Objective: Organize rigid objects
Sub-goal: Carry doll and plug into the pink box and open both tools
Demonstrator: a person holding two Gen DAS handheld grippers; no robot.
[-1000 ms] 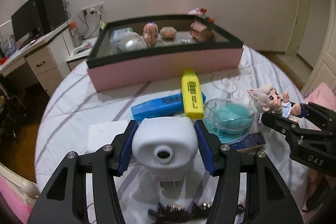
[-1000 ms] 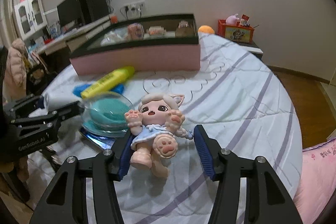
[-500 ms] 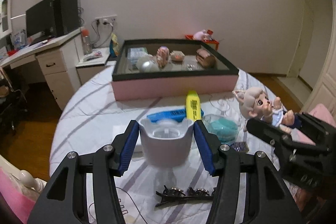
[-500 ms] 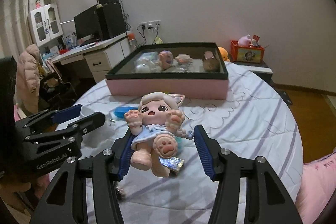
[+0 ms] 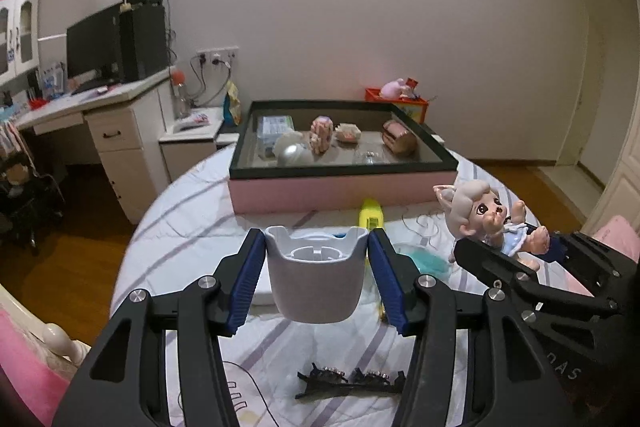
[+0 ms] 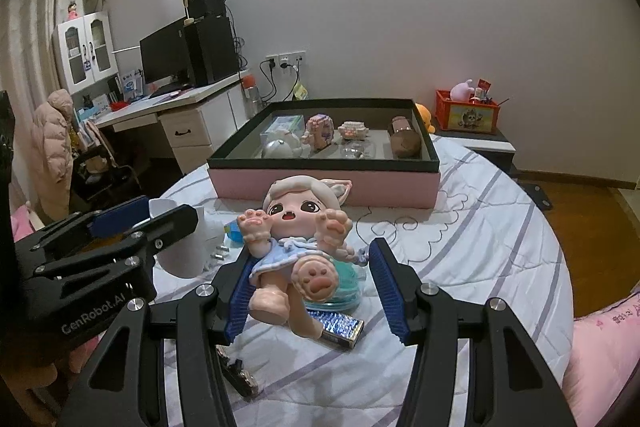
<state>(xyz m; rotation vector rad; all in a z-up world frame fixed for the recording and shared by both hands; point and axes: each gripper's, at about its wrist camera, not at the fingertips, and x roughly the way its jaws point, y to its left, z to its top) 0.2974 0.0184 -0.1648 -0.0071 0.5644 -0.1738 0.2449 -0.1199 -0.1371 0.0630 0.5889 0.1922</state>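
My left gripper (image 5: 316,245) is shut on a white plastic cup (image 5: 316,283), upright and lifted above the bed. The same cup (image 6: 180,251) and left gripper (image 6: 132,223) show at the left of the right wrist view. My right gripper (image 6: 312,263) is shut on a pale-haired doll (image 6: 304,211) in a blue dress, held paws up, clear of the sheet. In the left wrist view the doll (image 5: 480,211) and right gripper (image 5: 520,275) sit at the right. Beyond both stands a pink box with a black rim (image 5: 344,171), holding several small items.
On the striped round bed lie a yellow highlighter (image 5: 371,215), a teal item in a clear dish (image 5: 420,261), a black hair clip (image 5: 348,383), a flat white pad (image 5: 262,291) and a glittery blue case (image 6: 336,327). A desk (image 5: 120,131) stands at left.
Both grippers have risen and pulled back from the bed with their loads. The view has tipped up, so the cup shows its open top and the box looks farther away.
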